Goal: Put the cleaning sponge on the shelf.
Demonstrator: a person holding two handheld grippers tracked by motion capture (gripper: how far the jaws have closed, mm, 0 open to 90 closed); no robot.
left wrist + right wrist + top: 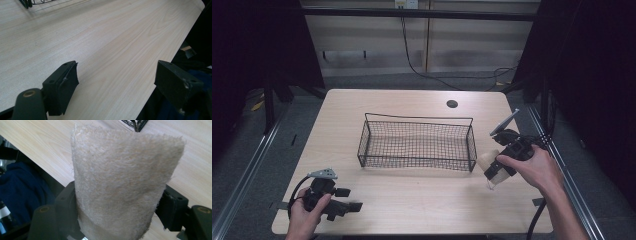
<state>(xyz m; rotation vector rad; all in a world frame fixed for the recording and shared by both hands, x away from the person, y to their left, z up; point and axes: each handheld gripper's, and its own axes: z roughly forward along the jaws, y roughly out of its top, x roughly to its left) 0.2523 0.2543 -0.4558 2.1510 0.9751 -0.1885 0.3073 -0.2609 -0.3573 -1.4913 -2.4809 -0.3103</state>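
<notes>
right gripper held a cream cloth beside a wire basket

seen from the high view, a person sat at a pale wooden table (412, 200) with a black two-jaw gripper in each hand. the right gripper (495, 172) was at the table's right side, just beside the right end of a black wire basket (417, 142) that stood in the middle of the table. its jaws were clamped on a cream, fuzzy cloth (488, 162), which sat between them close to the basket's near right corner. whether the cloth touched the basket could not be told.

in the right gripper view, the cloth (122, 182) stood up between the two black jaws as a thick, towel-like fold, with a jaw pressed against each side. a corner of the basket (136, 123) showed just behind its top edge, and the table's near edge ran along the left.

the left gripper (352, 199) was low at the table's near left corner, well apart from the basket and the cloth. in the left gripper view, its jaws stood wide apart with nothing between them, above bare wood near the table's edge, and a bit of the basket (30, 2) showed at the far top left.
</notes>
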